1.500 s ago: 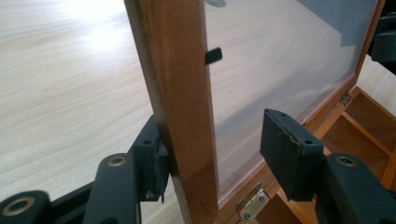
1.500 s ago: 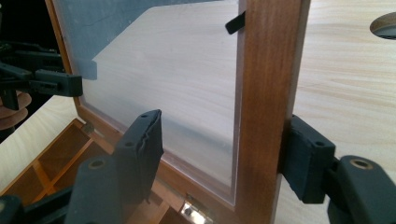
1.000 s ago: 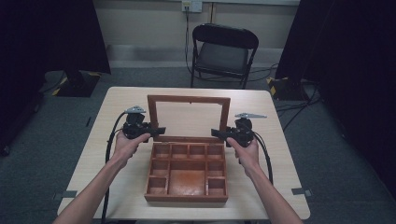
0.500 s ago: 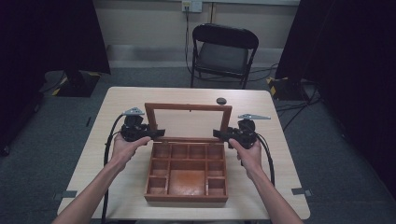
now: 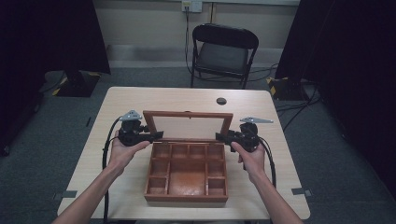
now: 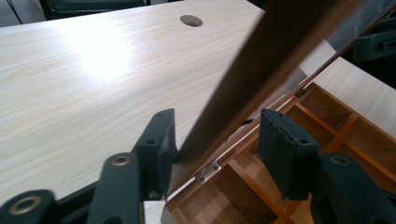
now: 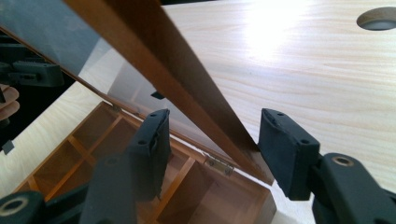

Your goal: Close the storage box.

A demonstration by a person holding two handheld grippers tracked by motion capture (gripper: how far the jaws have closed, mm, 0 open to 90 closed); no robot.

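Your left hand-held gripper (image 5: 156,136) and right hand-held gripper (image 5: 222,136) straddle the lid (image 5: 187,126) side rails, jaws wide; the box (image 5: 187,173) sits mid-surface toward the near edge. Unclamped, the lid could drop shut.

A black folding chair (image 5: 224,51) stands behind the table (image 5: 140,100), near cables (image 5: 299,100) on grey carpet (image 5: 56,135)

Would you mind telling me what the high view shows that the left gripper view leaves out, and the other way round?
High view: the black chair, both forearms, and the whole divided wooden box. Left gripper view: a brass hinge up close, and the left gripper with open jaws on either side of the lid's side rail. Both: the glass-paned lid raised, and the table's round hole.
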